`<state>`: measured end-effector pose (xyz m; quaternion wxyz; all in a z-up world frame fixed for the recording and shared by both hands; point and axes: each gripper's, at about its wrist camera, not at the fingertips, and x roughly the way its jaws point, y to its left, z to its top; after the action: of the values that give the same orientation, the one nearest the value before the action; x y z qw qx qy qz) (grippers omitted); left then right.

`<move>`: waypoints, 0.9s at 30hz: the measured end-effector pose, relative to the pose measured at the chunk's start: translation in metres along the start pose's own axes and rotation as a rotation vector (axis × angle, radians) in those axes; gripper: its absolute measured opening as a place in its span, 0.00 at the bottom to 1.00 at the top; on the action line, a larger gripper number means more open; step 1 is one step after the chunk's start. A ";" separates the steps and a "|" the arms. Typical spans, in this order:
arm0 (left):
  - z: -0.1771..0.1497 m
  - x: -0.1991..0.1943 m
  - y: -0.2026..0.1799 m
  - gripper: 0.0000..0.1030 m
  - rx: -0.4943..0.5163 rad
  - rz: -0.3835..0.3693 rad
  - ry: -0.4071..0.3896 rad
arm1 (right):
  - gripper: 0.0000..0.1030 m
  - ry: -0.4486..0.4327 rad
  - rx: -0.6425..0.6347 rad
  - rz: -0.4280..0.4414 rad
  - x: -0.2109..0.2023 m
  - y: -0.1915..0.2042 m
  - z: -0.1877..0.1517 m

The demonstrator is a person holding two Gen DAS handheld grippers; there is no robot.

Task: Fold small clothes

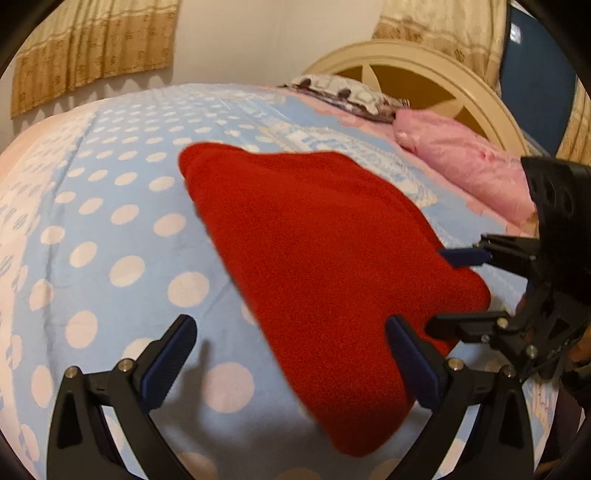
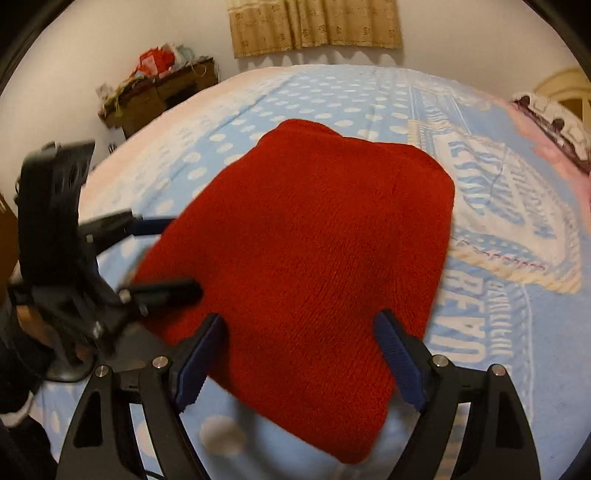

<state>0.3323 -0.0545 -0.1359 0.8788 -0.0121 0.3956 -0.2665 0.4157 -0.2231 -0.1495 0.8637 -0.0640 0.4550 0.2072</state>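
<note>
A red knitted garment (image 1: pixel 314 266) (image 2: pixel 310 240) lies folded and flat on the blue polka-dot blanket (image 1: pixel 110 221) (image 2: pixel 498 314) of a bed. My left gripper (image 1: pixel 291 362) is open over the garment's near left edge, its right finger above the red cloth and its left finger above bare blanket. My right gripper (image 2: pixel 299 358) is open too, straddling the garment's near edge with nothing pinched. Each gripper shows in the other's view: the right gripper (image 1: pixel 450 291) at the garment's right corner, the left gripper (image 2: pixel 170 254) at its left side. Both look open there.
A pink pillow (image 1: pixel 465 166) and a patterned pillow (image 1: pixel 343 96) lie by the cream headboard (image 1: pixel 406 70). A cardboard box (image 2: pixel 159 88) piled with clutter stands against the wall beyond the bed. Curtains (image 2: pixel 314 26) hang on the far wall. A hand holds the left gripper's handle.
</note>
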 end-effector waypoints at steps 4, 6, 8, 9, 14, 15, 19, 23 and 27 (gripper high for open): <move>0.006 -0.008 0.007 1.00 -0.057 0.012 -0.028 | 0.82 -0.031 -0.008 0.021 -0.019 -0.007 0.019; 0.009 -0.005 0.009 1.00 -0.084 0.010 -0.017 | 0.82 -0.083 0.092 0.049 -0.028 -0.032 0.031; 0.010 -0.002 0.010 1.00 -0.103 0.008 -0.001 | 0.82 -0.124 0.176 0.058 -0.027 -0.060 0.042; 0.010 0.000 0.009 1.00 -0.108 0.004 0.008 | 0.82 -0.129 0.191 0.050 -0.023 -0.069 0.044; 0.010 0.011 0.001 1.00 -0.068 0.027 0.025 | 0.82 -0.054 0.284 0.103 0.028 -0.109 0.059; 0.010 0.013 0.001 1.00 -0.068 0.029 0.029 | 0.82 -0.053 0.303 0.134 0.035 -0.114 0.058; 0.010 0.019 0.006 1.00 -0.092 0.000 0.045 | 0.82 -0.055 0.372 0.223 0.055 -0.128 0.059; 0.010 0.024 0.009 1.00 -0.123 -0.034 0.061 | 0.82 -0.045 0.394 0.259 0.068 -0.130 0.061; 0.010 0.028 0.009 1.00 -0.133 -0.050 0.068 | 0.82 -0.058 0.392 0.265 0.071 -0.129 0.064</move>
<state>0.3589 -0.0620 -0.1502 0.8552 -0.0713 0.4418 -0.2616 0.5533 -0.2999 -0.1805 0.8375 0.1711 0.4660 0.2284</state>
